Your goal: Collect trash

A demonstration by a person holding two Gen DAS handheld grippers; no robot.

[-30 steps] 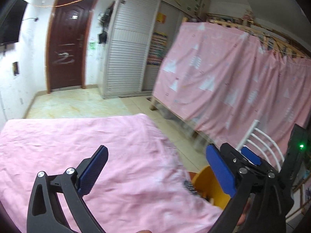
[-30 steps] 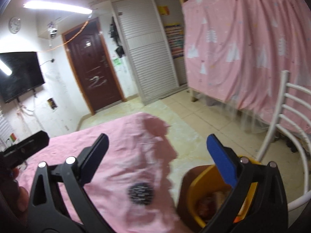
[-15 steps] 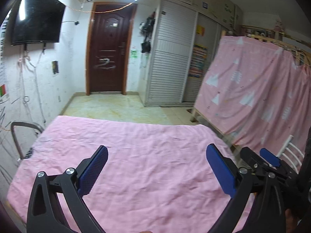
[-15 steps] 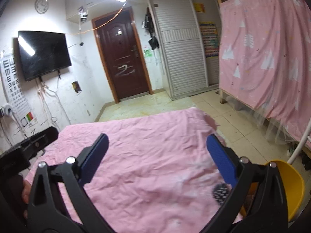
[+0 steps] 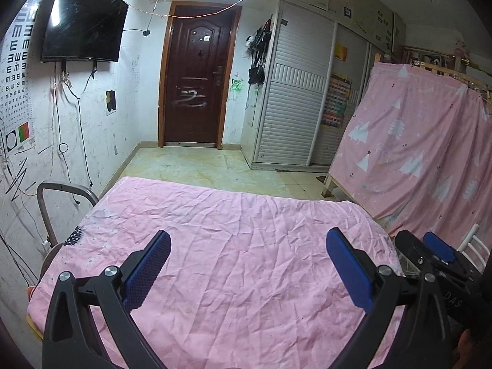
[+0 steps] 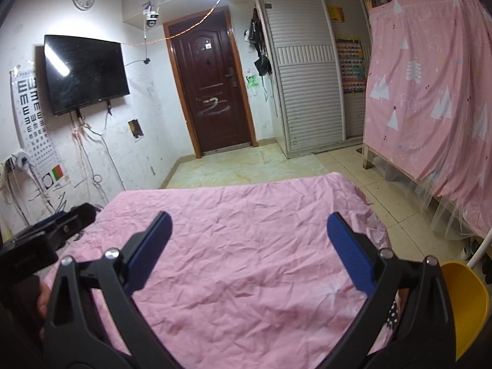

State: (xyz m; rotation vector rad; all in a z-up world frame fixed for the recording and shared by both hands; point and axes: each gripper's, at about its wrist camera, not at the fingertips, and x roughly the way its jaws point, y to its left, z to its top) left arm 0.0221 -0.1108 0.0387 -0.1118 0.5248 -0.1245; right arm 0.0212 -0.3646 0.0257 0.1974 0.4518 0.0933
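My left gripper [image 5: 247, 241] is open over the pink cloth-covered table [image 5: 246, 246], with nothing between its blue pads. In the right wrist view my right gripper [image 6: 247, 224] is open too and empty, over the same table [image 6: 246, 240]. A yellow trash bin [image 6: 470, 304] stands on the floor off the table's right edge, partly hidden behind my right finger. The right gripper [image 5: 438, 247] also shows at the left view's right edge, and the left gripper [image 6: 58, 221] at the right view's left edge. I see no trash on the cloth.
A metal chair back [image 5: 61, 196] stands at the table's left side, by the wall with cables. A white chair frame [image 5: 476, 246] sits to the right. A pink curtained bunk [image 6: 430, 92] fills the right; a dark door [image 5: 196, 77] and a tiled floor [image 6: 246, 169] lie beyond.
Both grippers have swung left from the yellow bin toward the table's middle. The bin has left the left view and slid to the right edge of the right view. Both stay open.
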